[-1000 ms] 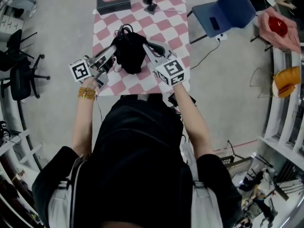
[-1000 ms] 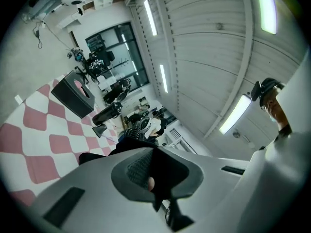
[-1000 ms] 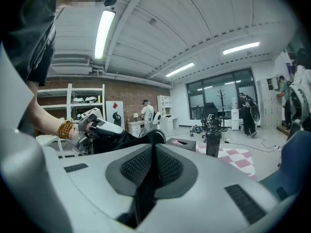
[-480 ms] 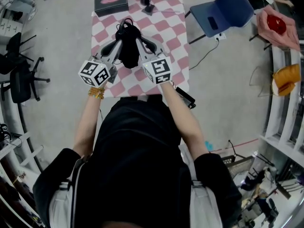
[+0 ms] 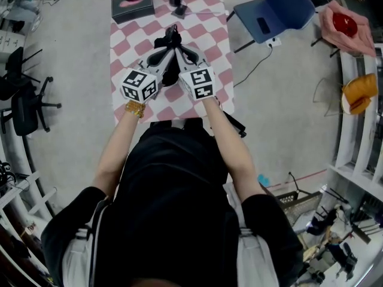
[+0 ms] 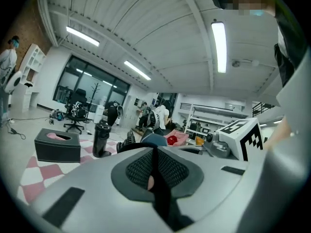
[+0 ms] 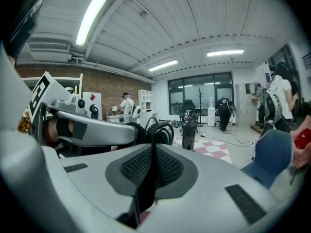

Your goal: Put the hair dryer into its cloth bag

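The black cloth bag (image 5: pixel 169 64) is hanging bunched and narrow just above the pink-and-white checked table (image 5: pixel 209 37), its fabric being pinched on either side by the left gripper (image 6: pixel 155 154) and the right gripper (image 7: pixel 153 154). The black hair dryer (image 7: pixel 156 131) is sitting mostly inside, its ribbed end and looped cord poking out at the far end.

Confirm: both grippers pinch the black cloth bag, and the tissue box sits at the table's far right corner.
Wrong corner: the head view shows the tissue box at the checkered table's far left corner. The left gripper and right gripper do pinch the black cloth bag.
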Tool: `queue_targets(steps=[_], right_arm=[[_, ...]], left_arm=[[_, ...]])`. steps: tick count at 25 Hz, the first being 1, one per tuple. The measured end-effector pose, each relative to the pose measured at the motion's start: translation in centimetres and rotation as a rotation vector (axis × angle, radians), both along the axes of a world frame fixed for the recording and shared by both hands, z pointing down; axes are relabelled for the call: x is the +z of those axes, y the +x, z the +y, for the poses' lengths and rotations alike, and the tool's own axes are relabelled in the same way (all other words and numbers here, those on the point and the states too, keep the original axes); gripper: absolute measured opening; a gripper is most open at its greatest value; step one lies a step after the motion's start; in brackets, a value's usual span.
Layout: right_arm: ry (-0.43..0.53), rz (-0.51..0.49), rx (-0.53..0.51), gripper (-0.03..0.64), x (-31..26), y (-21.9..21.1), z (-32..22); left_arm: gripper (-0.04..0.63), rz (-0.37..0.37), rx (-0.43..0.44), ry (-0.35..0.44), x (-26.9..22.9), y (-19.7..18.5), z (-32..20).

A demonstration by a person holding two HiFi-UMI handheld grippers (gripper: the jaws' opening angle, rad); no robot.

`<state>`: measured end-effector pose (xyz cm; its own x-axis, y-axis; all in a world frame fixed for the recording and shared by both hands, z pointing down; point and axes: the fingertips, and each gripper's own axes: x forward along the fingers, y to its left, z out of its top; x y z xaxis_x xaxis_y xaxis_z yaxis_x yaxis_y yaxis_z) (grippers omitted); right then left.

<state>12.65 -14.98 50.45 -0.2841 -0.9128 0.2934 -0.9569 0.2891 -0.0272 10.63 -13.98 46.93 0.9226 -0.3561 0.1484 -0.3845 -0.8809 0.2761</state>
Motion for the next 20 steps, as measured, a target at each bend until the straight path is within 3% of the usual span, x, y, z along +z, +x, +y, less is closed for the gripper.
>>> queue_targets(steps=[6,12,20], right_arm=[[-0.137,0.01,0.072,0.034,5.2,7.5,2.7],[-0.256,-0.002,0.085,0.035,10.1,13.2,4.5],[-0.449,-0.018,0.088,0.035,17.0,16.3,6.0]], left_arm=[[0.031,-0.039,0.072,-0.053,4.0,7.4,3.4],[0.032,-0.079,0.061,-0.085,7.2,13.2,4.6],[0.032,-0.199,0.042,-0.148,12.6,16.4,4.4]])
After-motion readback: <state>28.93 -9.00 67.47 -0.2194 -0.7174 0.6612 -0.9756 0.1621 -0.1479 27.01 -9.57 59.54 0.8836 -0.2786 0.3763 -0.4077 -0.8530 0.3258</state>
